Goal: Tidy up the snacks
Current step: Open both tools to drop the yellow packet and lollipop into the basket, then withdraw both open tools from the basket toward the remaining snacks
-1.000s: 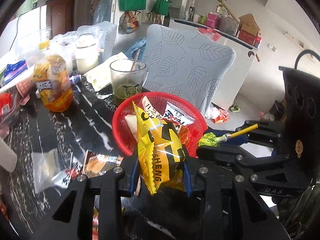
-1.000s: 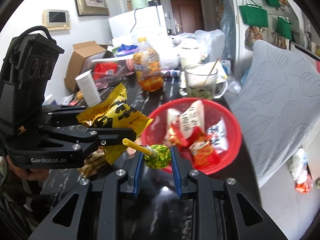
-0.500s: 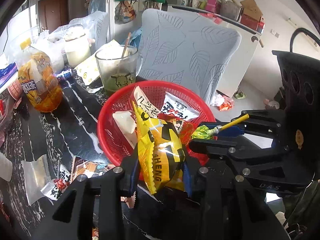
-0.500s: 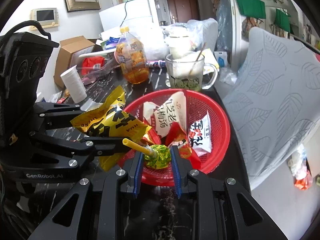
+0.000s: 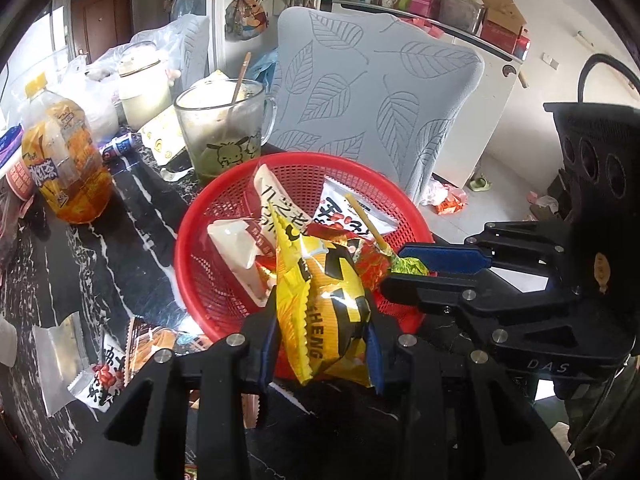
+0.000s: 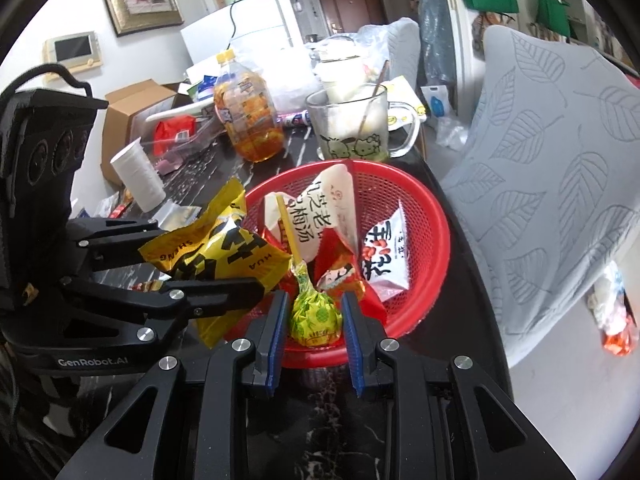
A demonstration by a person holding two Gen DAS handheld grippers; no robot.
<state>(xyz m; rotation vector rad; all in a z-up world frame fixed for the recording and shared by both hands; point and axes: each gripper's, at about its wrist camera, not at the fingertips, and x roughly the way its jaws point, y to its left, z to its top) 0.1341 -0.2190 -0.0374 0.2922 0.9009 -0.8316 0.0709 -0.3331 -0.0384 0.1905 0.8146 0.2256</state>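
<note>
A: Snacks, mostly collected. Red basket (image 5: pixel 192 236) is the landmark, sitting on the black marbled worktop (image 5: pixel 120 216); several packets already lie inside it. Glass mug (image 5: pixel 224 128) just behind the basket, orange drink bottle (image 5: pixel 60 168) well off to its left.

B: Held items?

A: Left gripper (image 5: pixel 320 336), jaws clamped on the yellow-and-black packet (image 5: pixel 324 300), packet hanging over the basket's near rim. Right gripper (image 6: pixel 314 316), jaws closed around the green lollipop (image 6: pixel 314 316), also over the near rim, stick pointing up across the basket. In the right wrist view there may be a slight gap at the wrapper; can't tell how firm the hold is.

B: Leftovers?

A: Two small packets (image 5: pixel 116 356) on the worktop, just left of the basket's near edge.

B: Risks?

A: Both loads sit at the rim, not the centre. Letting go here could tip the packet out onto the worktop. Lollipop is round and could bounce off the heaped packets. Grippers are close together; a clash could nudge the basket.
</note>
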